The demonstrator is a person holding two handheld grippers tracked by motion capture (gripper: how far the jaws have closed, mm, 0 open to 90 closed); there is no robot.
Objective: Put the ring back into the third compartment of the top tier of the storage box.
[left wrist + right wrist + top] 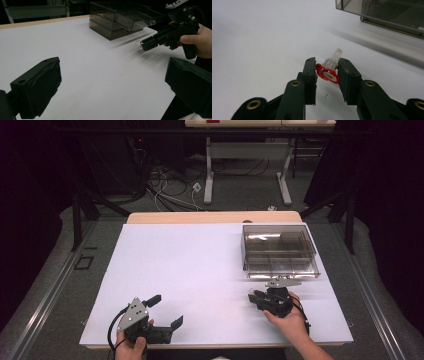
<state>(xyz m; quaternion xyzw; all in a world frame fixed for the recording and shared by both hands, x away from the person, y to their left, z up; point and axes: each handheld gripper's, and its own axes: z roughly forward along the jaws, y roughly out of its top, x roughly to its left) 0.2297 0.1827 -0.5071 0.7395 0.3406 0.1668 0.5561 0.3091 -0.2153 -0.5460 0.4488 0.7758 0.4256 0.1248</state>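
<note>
Left tongs [167,310]: nearest item, at the near left edge of the bench, gripped from below by the left hand [131,347]. Jaws spread wide with nothing between them; in the left gripper view they stand apart at either side over bare white surface. Grey three-cornered plate on top.

Right tongs [254,297]: near right part of the bench, held by the right hand [291,317], jaws directed toward the left. Jaws closed to a narrow gap and pinching a small stopper [329,68].

Small stopper: clear plastic body, cylindrical, stepped down to a narrower clear tip; a red ring-shaped tab with white and dark markings at its wider end. Clamped between the jaw tips just above the sheet. Long axis runs roughly along the jaws in the right gripper view, tilted slightly to that view's right; the narrow tip points away from the camera, the red tab faces back toward it.

Bench [200,265]: white sheet over a wood-coloured top.

Clear box [279,251]: smoky transparent, with internal dividers, on the far right of the bench, just beyond the right tongs and apart from them.
</note>
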